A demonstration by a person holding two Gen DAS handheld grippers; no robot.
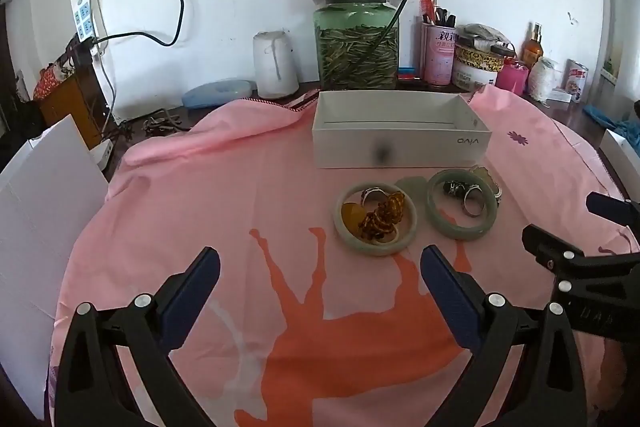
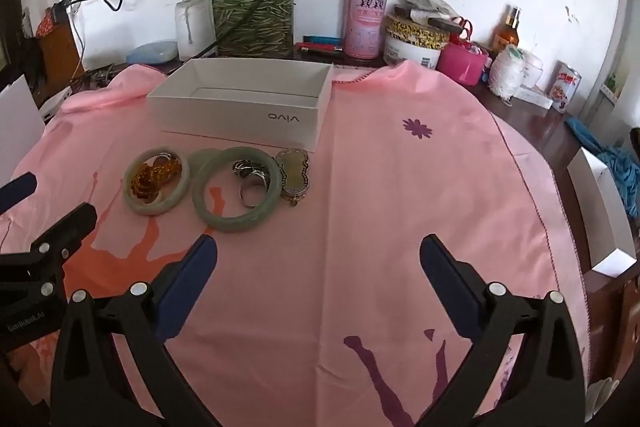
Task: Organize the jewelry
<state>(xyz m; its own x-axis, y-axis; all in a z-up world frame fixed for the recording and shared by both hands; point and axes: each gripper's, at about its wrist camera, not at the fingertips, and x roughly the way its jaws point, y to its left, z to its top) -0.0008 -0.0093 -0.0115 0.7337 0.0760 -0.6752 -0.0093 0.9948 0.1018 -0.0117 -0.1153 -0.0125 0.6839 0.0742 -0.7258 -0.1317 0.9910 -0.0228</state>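
Two pale green jade bangles lie flat side by side on the pink printed cloth (image 2: 380,187), just ahead of both claws. The paler bangle (image 1: 376,219) rings an amber bead bracelet (image 1: 382,215) and a ring; the greener bangle (image 2: 236,189) rings a silver ring (image 2: 251,191) and a dark-stoned one, with a silver-framed jade pendant (image 2: 295,175) touching its far side. Beyond them stands the open white cardboard box (image 1: 400,135), empty. Behind it a green glass jar (image 1: 356,41), a pink pen tin (image 2: 365,23) and tubs crowd the worktop's back edge. The left claw (image 1: 320,281) and right claw (image 2: 318,267) gape wide, holding nothing; nothing lies between them and the jewelry.
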